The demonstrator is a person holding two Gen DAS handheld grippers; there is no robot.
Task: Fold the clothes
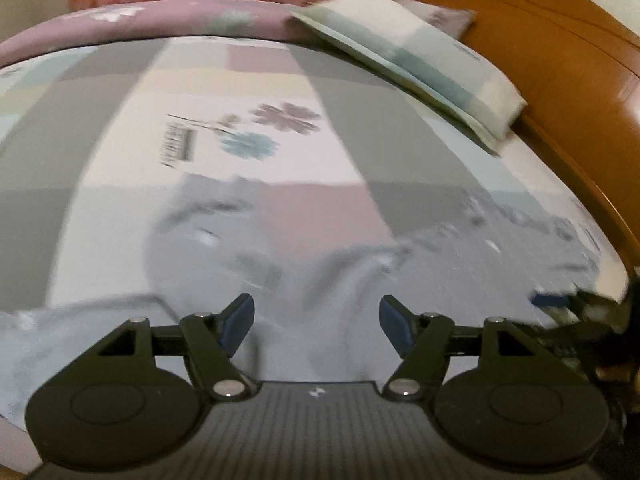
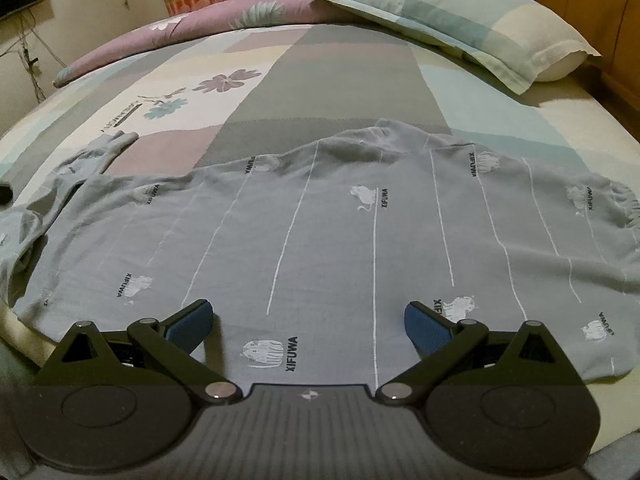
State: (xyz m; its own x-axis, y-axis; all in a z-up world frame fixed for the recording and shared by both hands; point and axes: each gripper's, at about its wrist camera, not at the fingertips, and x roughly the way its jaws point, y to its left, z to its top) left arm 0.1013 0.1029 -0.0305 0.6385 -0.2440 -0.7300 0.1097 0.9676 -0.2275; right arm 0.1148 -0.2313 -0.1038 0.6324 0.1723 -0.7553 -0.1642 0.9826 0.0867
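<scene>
Figure: folding a grey garment on a bed, both wrist views. All places are given relative to the grey shirt.

Nearest, right wrist view: the right gripper hovers over the shirt's near hem, jaws spread wide with nothing between them; its blue pads stand clear above the printed cloth. The tool tilts forward and downward toward the hem, roughly centred on the body panel.

Nearest, left wrist view: the left gripper is likewise released, empty, with crumpled cloth of the shirt's sleeve side lying below and beyond it. The blur of this view suggests a hand in motion. At that view's right edge a dark shape is probably the other tool, too smeared to be sure.

Middle: the shirt lies spread flat, collar away from the viewer, one long sleeve trailing off its left shoulder.

Beyond the shirt: patchwork bedsheet, then a pillow past the collar to the right, a rolled purple quilt, and a wooden headboard.

Technique, as judged: the sleeve likely needs folding inward first. Pinch a single cloth layer near the cuff or shoulder seam, lift low, and lay it across the body while the right tool steadies the hem, avoiding dragging the bedsheet.
</scene>
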